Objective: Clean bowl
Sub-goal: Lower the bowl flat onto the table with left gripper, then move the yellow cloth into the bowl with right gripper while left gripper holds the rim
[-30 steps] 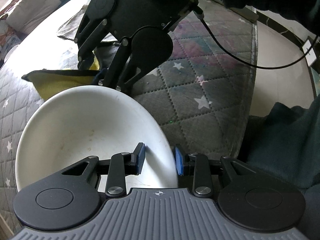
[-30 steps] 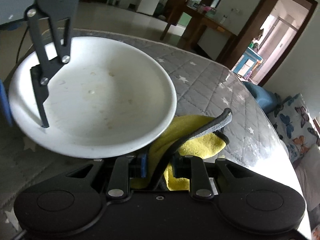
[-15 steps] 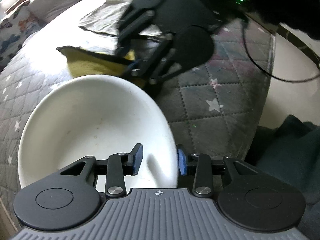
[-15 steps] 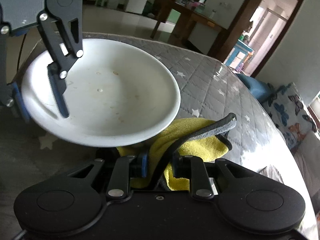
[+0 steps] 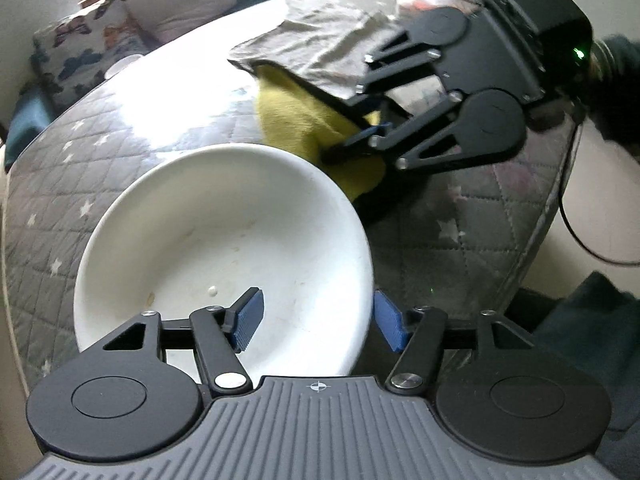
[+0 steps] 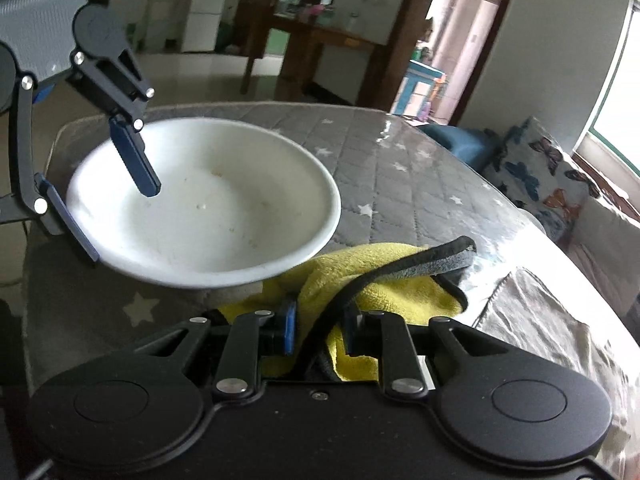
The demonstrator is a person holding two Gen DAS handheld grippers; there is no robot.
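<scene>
- Quilted star-patterned table cover [image 5: 60, 184] carries our white bowl [image 5: 224, 240].
- Our left gripper [image 5: 316, 320] straddles the near rim, spread.
- Our right gripper [image 6: 318, 330], pinching the yellow cloth [image 6: 396, 288], sits just beyond the far rim.

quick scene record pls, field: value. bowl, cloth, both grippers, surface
bowl: white bowl, small food specks inside, on the table
cloth: yellow cloth with dark edge, beside the bowl
left gripper: left gripper open, one finger inside the bowl, one outside, straddling the rim
right gripper: right gripper shut on the yellow cloth, outside the bowl
surface: grey quilted star-print cover
other: grey cloth behind the yellow one
</scene>
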